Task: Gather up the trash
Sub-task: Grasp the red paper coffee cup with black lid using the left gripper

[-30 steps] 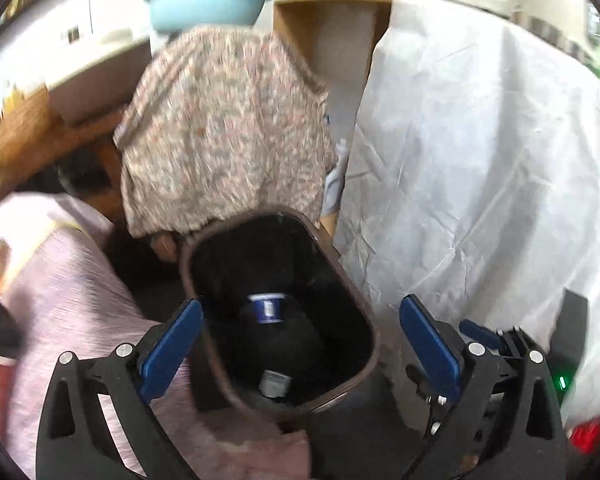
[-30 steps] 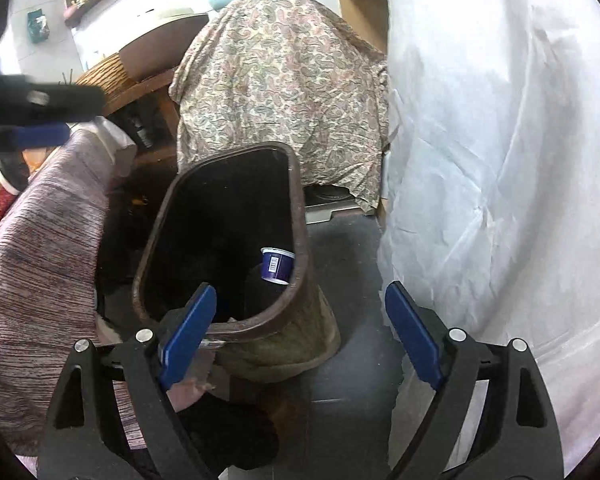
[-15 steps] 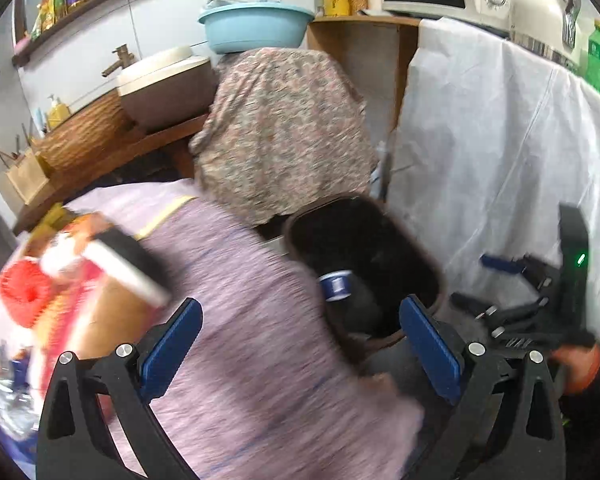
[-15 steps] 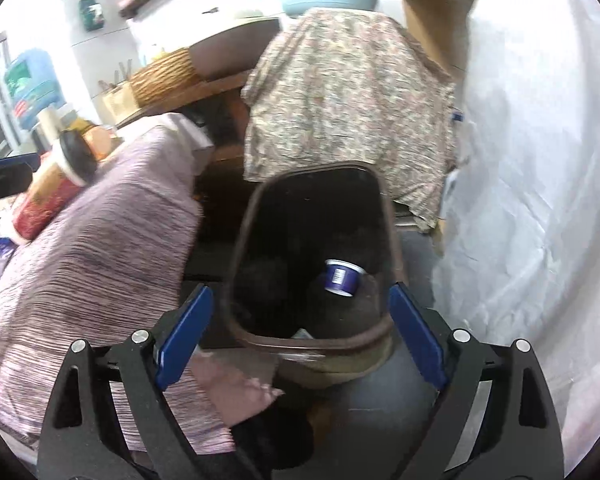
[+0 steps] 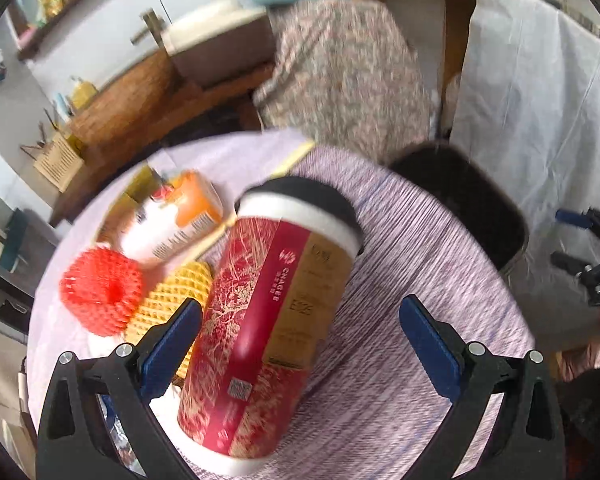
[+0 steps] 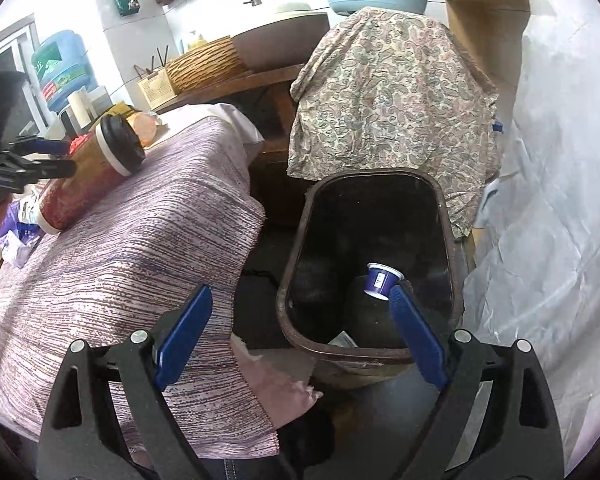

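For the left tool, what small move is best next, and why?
Probably shift a little left and forward, then close on the red cup. The left tool is open, and the cup lies on the striped cloth close to its left finger.

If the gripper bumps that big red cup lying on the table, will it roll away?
Probably, a bit. The red cup lies on its side on the striped tablecloth, so its round wall could roll. It tapers, so it would likely curve, not run straight. As a paper cup it probably squashes if the open left gripper squeezes hard.
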The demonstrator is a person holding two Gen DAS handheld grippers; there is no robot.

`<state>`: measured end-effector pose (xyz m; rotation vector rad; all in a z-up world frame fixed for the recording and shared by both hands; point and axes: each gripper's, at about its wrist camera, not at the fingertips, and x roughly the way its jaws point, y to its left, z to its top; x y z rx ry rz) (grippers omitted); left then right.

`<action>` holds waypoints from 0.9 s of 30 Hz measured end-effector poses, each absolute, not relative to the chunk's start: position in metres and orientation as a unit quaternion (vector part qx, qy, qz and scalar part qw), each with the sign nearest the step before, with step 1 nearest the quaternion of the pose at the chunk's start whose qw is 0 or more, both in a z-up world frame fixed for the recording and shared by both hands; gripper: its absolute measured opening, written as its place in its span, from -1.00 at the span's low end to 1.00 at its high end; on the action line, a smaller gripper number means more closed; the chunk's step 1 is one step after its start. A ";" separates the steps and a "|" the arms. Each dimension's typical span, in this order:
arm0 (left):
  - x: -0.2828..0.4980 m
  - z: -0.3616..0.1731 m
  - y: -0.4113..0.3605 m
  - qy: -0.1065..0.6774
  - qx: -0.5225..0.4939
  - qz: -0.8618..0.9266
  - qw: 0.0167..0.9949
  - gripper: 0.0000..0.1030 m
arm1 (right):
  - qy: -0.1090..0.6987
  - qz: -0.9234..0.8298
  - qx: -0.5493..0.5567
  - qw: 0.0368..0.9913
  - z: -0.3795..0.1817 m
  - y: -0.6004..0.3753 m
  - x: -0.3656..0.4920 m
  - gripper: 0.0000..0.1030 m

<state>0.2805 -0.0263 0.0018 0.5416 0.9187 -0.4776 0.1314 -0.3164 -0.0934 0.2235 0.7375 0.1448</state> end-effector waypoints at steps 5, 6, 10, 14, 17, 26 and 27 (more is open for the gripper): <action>0.302 -0.014 -0.034 0.460 0.298 -0.221 0.807 0.90 | 0.359 0.072 0.104 0.925 -0.090 -0.315 0.132 0.73; 0.305 -0.016 -0.035 0.468 0.300 -0.224 0.800 0.90 | 0.360 0.071 0.104 0.924 -0.089 -0.315 0.132 0.73; 0.321 -0.027 -0.037 0.511 0.316 -0.207 0.772 0.88 | 0.364 0.070 0.102 0.923 -0.091 -0.314 0.132 0.73; 0.324 -0.032 -0.040 0.519 0.336 -0.199 0.760 0.75 | 0.375 0.070 0.102 0.919 -0.095 -0.312 0.137 0.74; 0.327 -0.033 -0.046 0.519 0.340 -0.197 0.759 0.75 | 0.374 0.075 0.098 0.919 -0.093 -0.307 0.140 0.74; 0.333 -0.031 -0.047 0.506 0.323 -0.185 0.778 0.56 | 0.361 0.083 0.085 0.925 -0.080 -0.297 0.132 0.74; 0.330 -0.027 -0.045 0.499 0.315 -0.188 0.785 0.55 | 0.360 0.083 0.085 0.925 -0.079 -0.297 0.132 0.74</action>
